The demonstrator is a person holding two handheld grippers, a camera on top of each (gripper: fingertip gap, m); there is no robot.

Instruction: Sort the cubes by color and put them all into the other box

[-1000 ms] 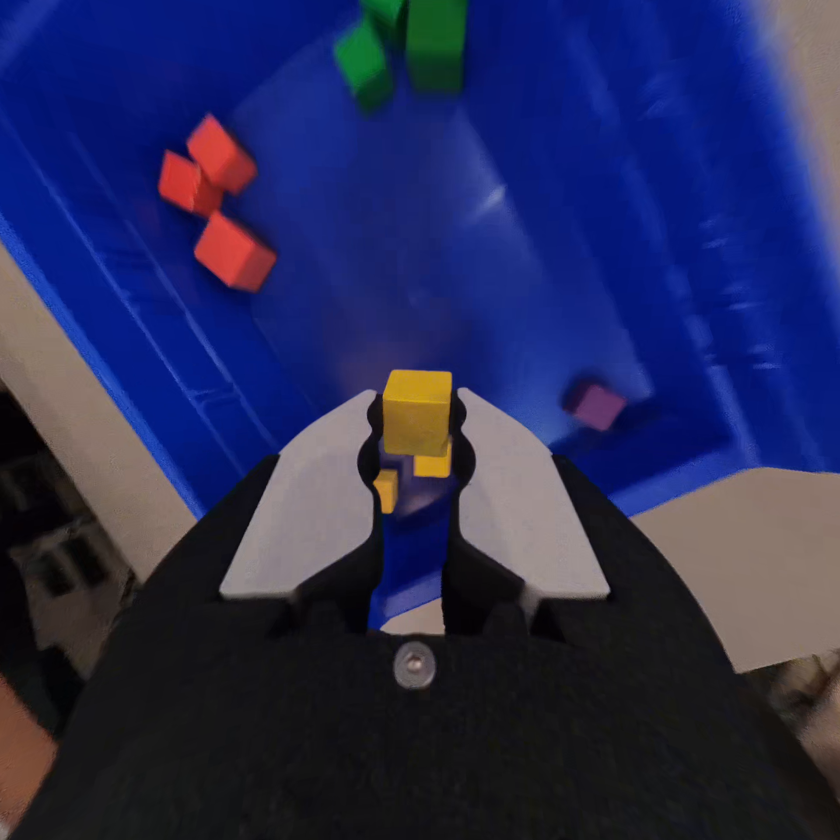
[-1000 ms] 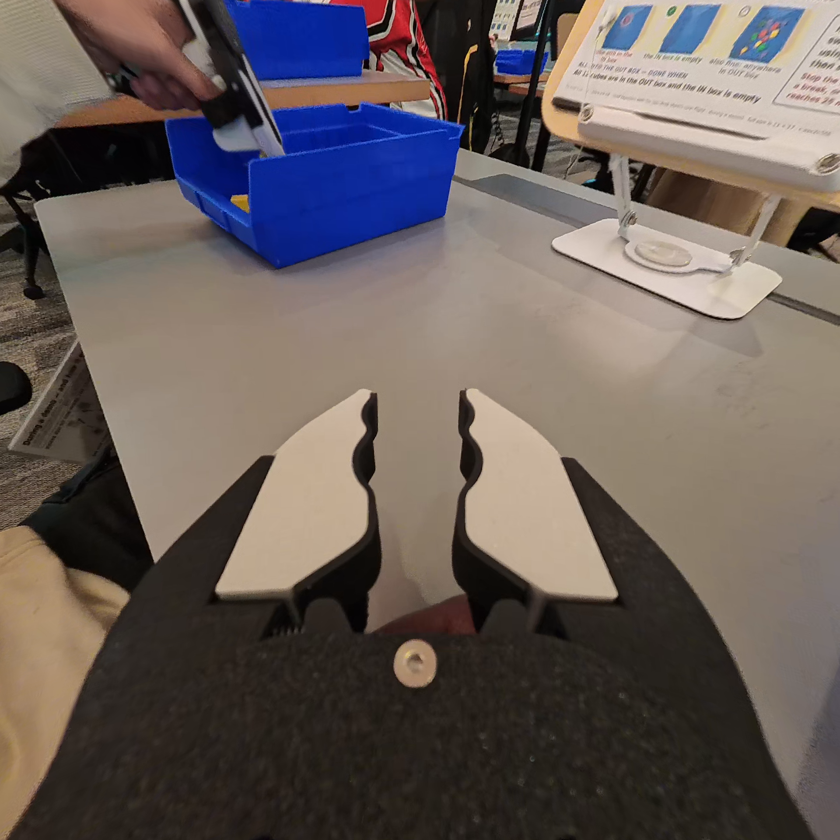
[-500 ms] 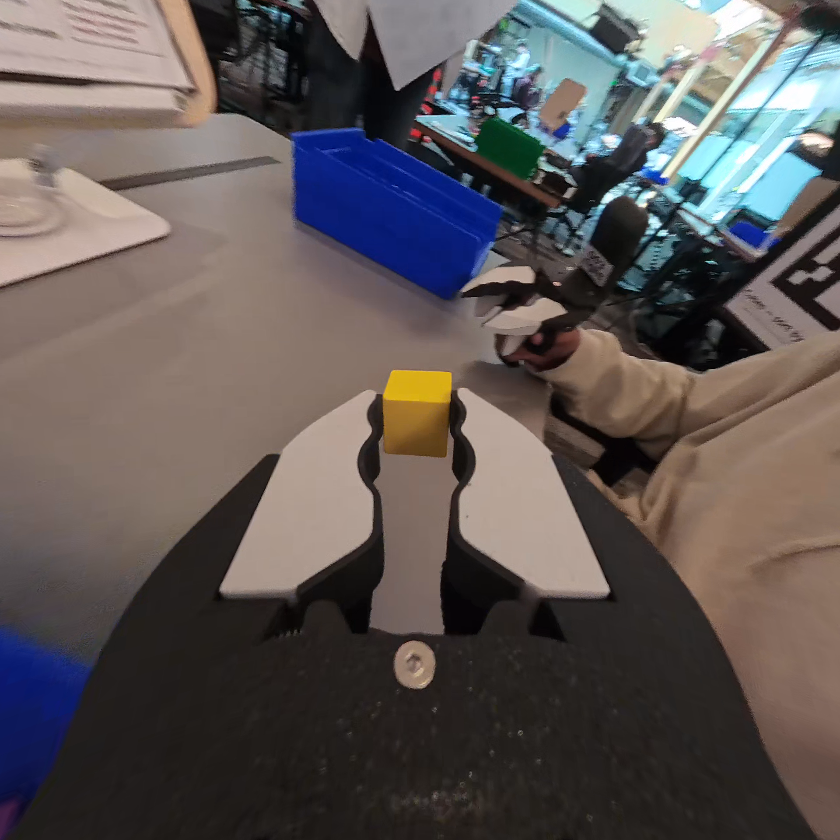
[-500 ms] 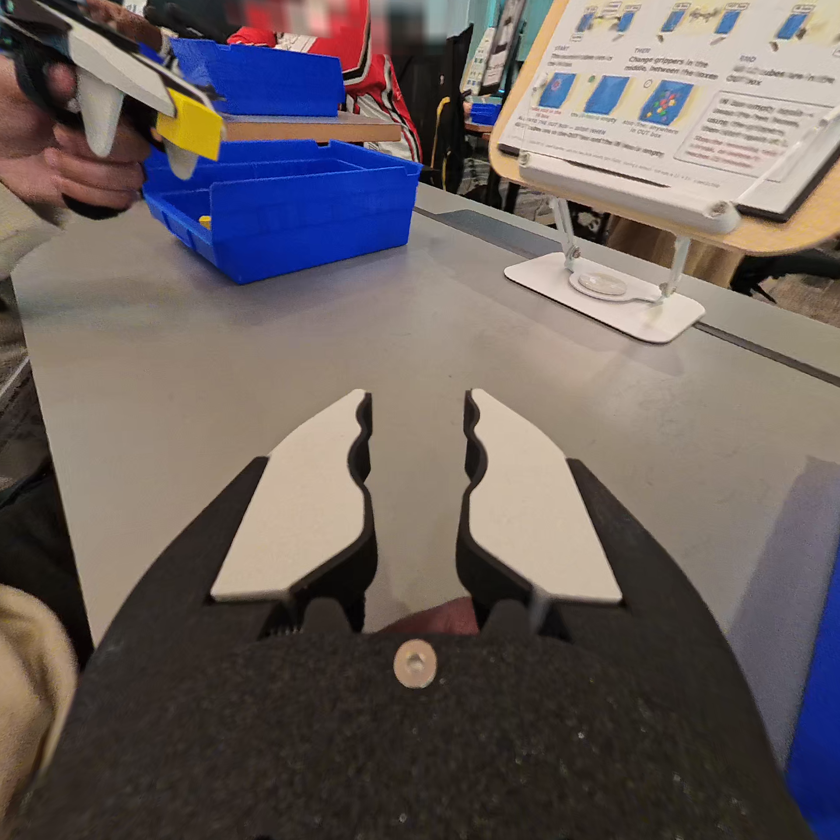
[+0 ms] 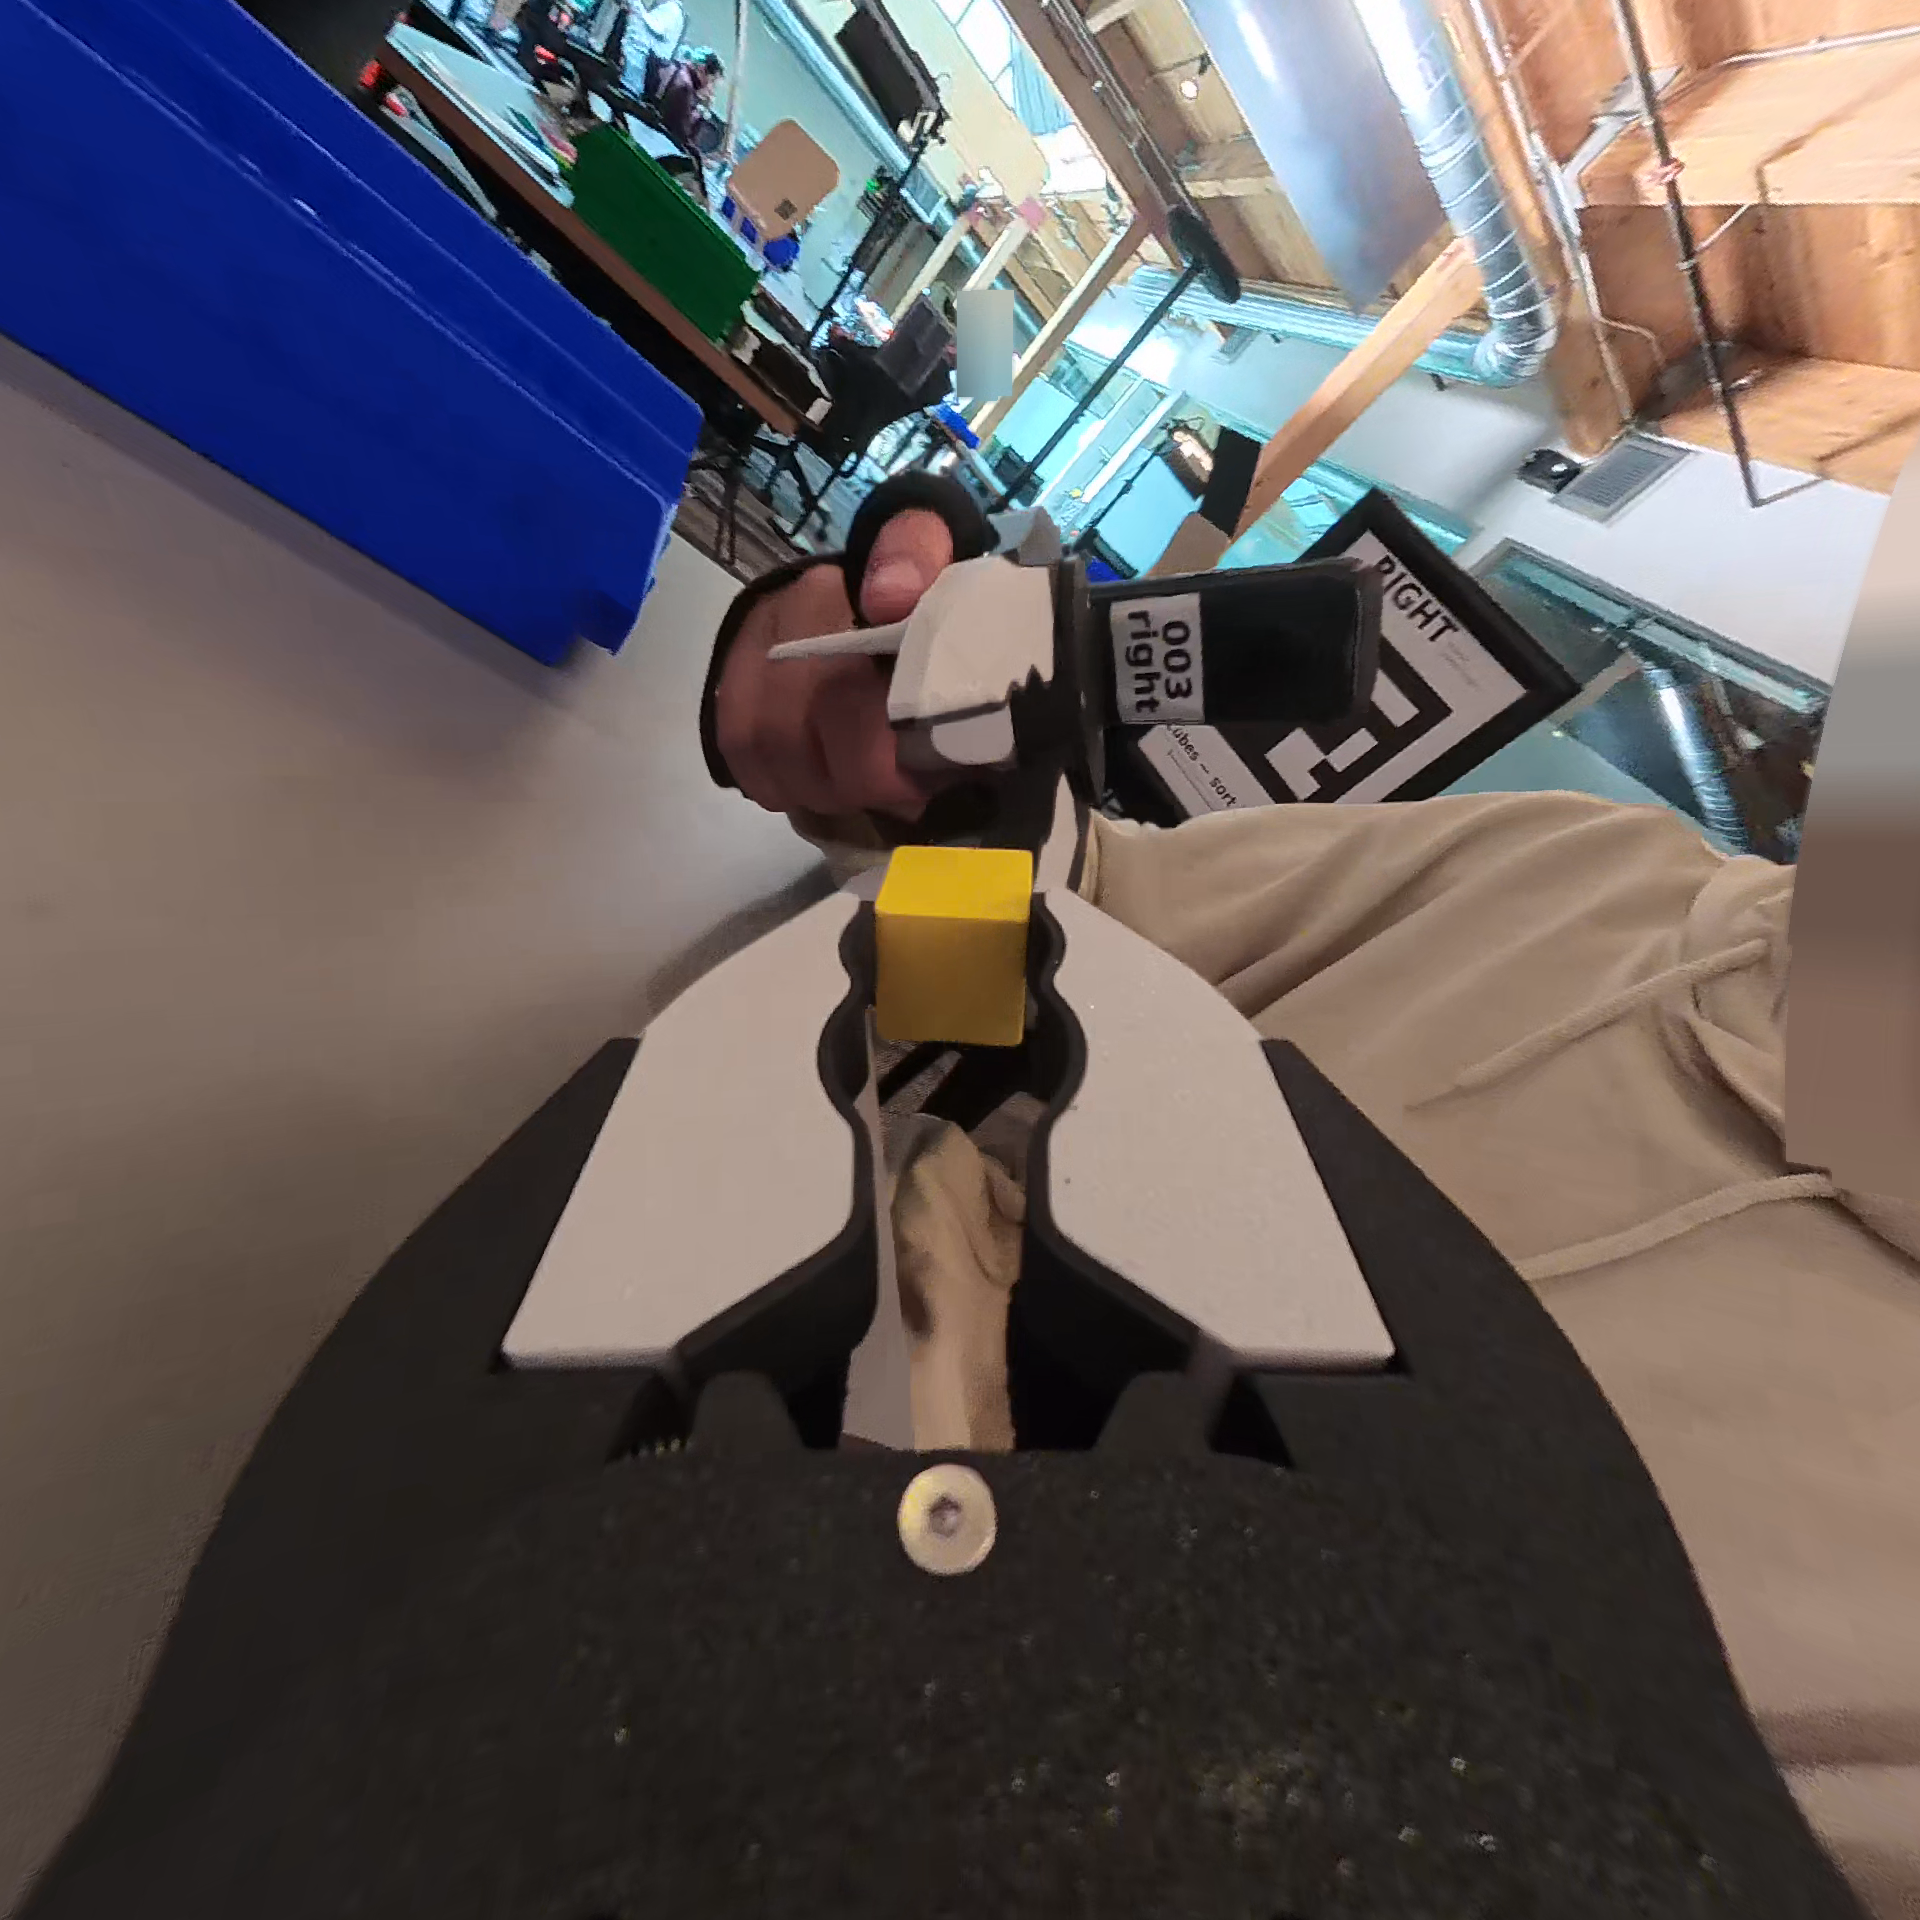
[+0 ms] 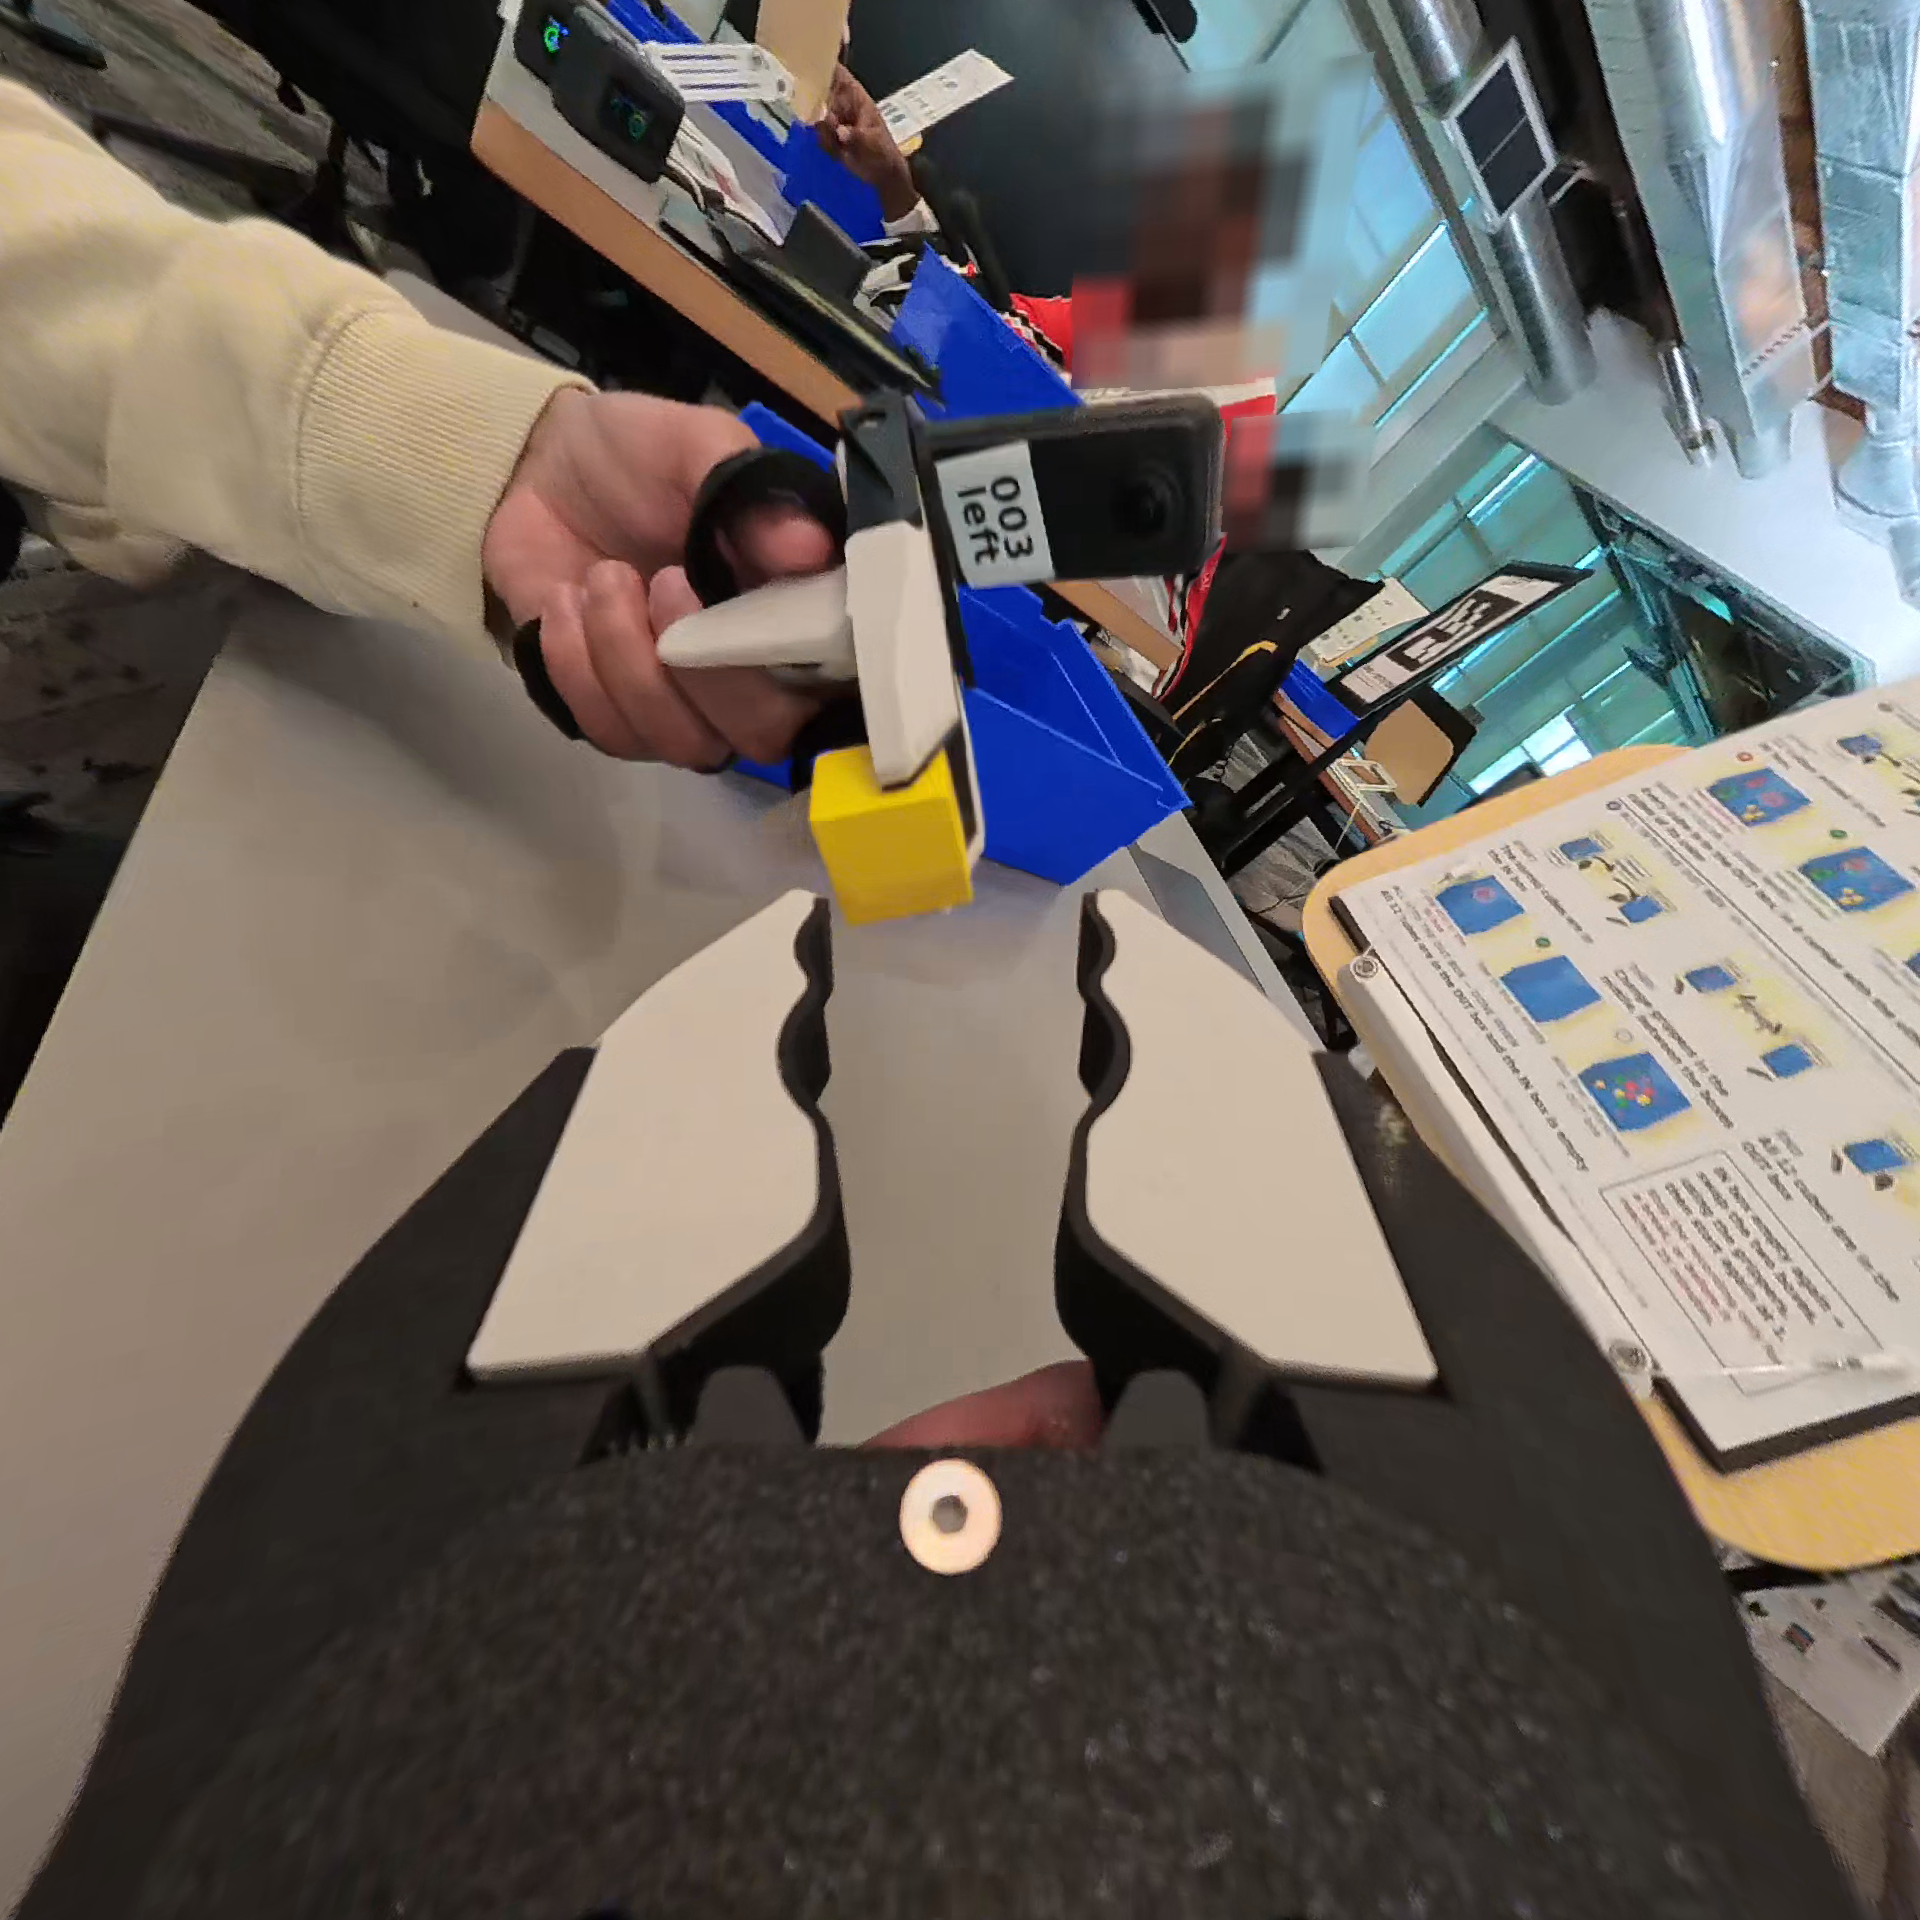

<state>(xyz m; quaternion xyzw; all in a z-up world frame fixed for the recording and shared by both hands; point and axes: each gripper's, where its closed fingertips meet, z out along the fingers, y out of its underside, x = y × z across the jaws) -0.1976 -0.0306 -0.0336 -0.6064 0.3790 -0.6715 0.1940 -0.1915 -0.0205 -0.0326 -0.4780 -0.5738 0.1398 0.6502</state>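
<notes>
My left gripper [image 5: 951,935] is shut on a yellow cube [image 5: 954,961] and holds it in the air above the grey table [image 5: 260,935]. In the right wrist view the same cube [image 6: 894,847] hangs in the left gripper [image 6: 940,784] just beyond my right gripper's fingertips, slightly left of their gap. My right gripper [image 6: 951,935] is open and empty; it also shows in the left wrist view [image 5: 951,727], facing me. One blue box [image 5: 312,312] stands on the table behind it. Another blue box [image 6: 1049,758] lies behind the left gripper. Its inside is hidden.
A printed instruction sheet on a wooden board [image 6: 1662,1039] stands to the right of my right gripper. The person's beige sleeve [image 5: 1455,1039] and hands hold both grippers. Other tables and blue bins lie beyond the table's edge. Both grippers' tips are close together, under 4 cm apart.
My left gripper left the blue box with the yellow cube and swung toward the right gripper. The right gripper rose and tilted; both now face each other closely.
</notes>
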